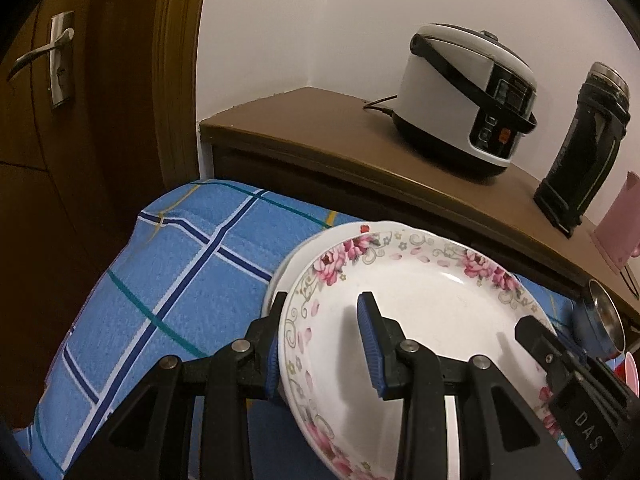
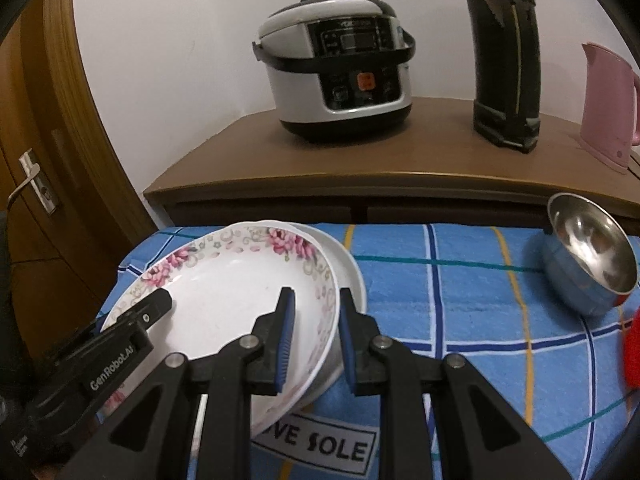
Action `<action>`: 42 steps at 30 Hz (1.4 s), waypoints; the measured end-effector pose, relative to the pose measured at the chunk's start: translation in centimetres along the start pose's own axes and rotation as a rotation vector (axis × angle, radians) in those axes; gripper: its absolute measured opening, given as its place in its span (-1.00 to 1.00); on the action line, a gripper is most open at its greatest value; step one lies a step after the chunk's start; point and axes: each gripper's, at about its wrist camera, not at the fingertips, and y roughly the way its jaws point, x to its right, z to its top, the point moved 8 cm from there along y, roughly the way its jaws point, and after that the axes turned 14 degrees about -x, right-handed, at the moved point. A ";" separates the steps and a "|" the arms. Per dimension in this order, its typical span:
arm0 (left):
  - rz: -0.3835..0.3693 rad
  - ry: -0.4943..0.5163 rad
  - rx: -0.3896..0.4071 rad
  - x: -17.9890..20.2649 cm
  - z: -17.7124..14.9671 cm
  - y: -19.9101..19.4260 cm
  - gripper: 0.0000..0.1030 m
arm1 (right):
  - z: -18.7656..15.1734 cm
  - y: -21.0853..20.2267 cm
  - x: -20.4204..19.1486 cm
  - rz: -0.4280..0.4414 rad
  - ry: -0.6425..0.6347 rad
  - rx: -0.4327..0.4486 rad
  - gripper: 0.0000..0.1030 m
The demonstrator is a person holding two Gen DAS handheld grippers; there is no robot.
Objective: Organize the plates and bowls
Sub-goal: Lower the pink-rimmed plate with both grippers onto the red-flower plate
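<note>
Glossy round floral plate [image 1: 420, 300], woven checked cloth [image 1: 180, 260]

The left gripper [image 1: 320, 340] was angled downward, its jaws partly closed, one finger set inside and one outside a rim. The right gripper [image 2: 314, 336] was likewise tilted down at the opposite side, its narrower jaws clamped across the rim.

Floral plate [image 1: 404, 292] stacked on plain white plate [image 2: 352, 276], tilted, above blue cloth.
</note>
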 end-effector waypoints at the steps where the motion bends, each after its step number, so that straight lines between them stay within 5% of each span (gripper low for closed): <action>1: -0.001 0.000 0.002 0.0 0.1 0.0 -0.29 | 0.1 0.2 0.0 0.001 0.002 -0.002 -0.58; 42: 0.078 0.053 0.037 0.6 1.3 1.6 -0.29 | 1.0 2.3 0.3 -0.060 0.000 0.002 -0.59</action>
